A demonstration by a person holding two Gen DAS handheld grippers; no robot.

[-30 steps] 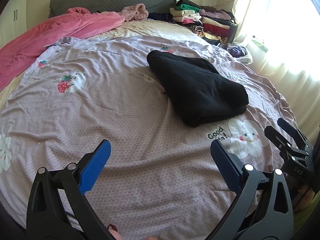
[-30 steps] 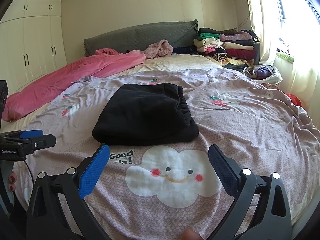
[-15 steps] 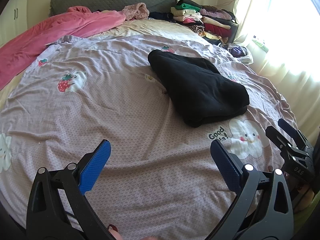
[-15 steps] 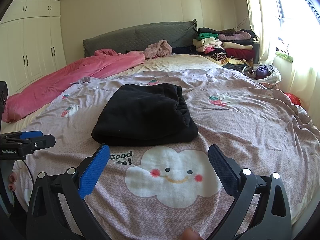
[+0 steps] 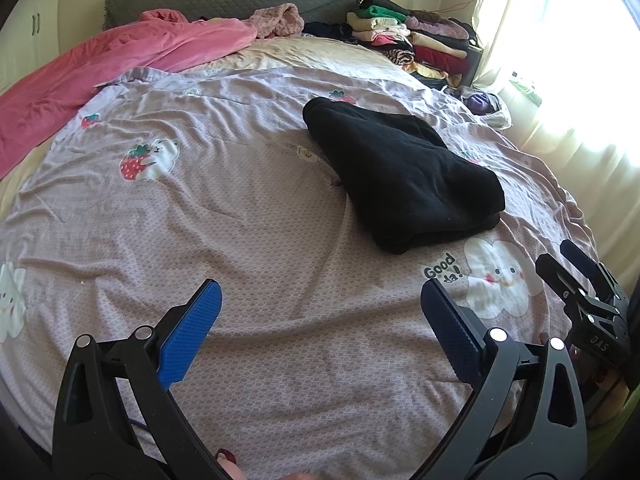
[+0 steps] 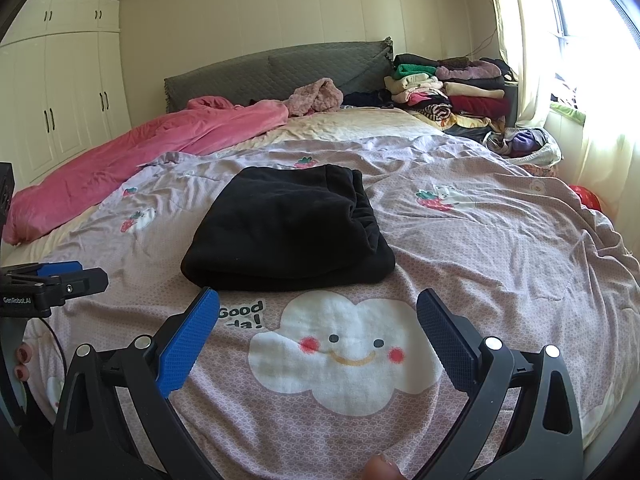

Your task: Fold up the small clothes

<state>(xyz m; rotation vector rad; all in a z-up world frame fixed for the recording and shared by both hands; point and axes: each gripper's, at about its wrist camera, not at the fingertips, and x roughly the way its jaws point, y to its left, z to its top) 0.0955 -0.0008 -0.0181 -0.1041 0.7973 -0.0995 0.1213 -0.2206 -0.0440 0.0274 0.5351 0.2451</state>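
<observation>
A black garment [image 5: 404,176] lies folded into a thick block on the lilac bedspread [image 5: 240,240]; in the right wrist view it [image 6: 288,228] sits straight ahead, just beyond the cloud print. My left gripper [image 5: 320,320] is open and empty, hovering over the bedspread to the garment's near left. My right gripper [image 6: 318,320] is open and empty, above the cloud print in front of the garment. Each gripper shows at the edge of the other's view, the right one [image 5: 580,280] and the left one [image 6: 60,280].
A pink blanket [image 5: 100,76] lies along the far left of the bed. A pile of folded clothes [image 6: 448,88] stands at the far right by the headboard [image 6: 276,72]. A basket of clothes [image 6: 524,144] sits by the curtained window. White wardrobes [image 6: 60,96] line the left wall.
Both grippers stay open and nearly still; the views have drifted only slightly. The black garment has not moved.
</observation>
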